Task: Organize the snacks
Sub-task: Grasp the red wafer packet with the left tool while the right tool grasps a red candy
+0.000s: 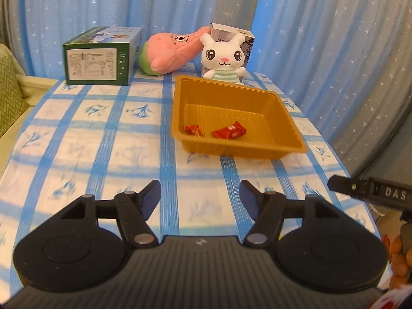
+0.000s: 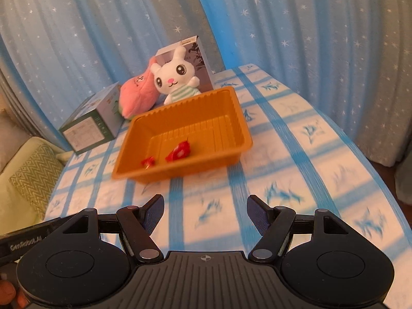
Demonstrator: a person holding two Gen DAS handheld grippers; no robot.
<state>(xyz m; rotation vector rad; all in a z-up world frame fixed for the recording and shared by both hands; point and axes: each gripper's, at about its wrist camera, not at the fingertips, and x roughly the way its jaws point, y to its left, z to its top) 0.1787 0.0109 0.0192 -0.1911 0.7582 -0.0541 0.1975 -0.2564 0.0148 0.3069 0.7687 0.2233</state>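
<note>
Both your left gripper (image 1: pixel 200 195) and right gripper (image 2: pixel 205 212) gape wide, holding nothing. Two red wrapped candies (image 1: pixel 229 131) lie mid-frame in the gold plastic tray (image 1: pixel 283 113): likely light, crinkly, slippery. Pinch across the body, not the twisted ends.

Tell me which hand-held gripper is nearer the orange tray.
Roughly level, right perhaps nearer. Both the left hand-held gripper and right hand-held gripper hover open short of the orange tray.

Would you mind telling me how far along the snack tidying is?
Done: two red-wrapped snacks lie inside the orange plastic tray. In hand: nothing; the left gripper and right gripper are both open and empty. Left: no loose snacks show on the blue checked tablecloth.
</note>
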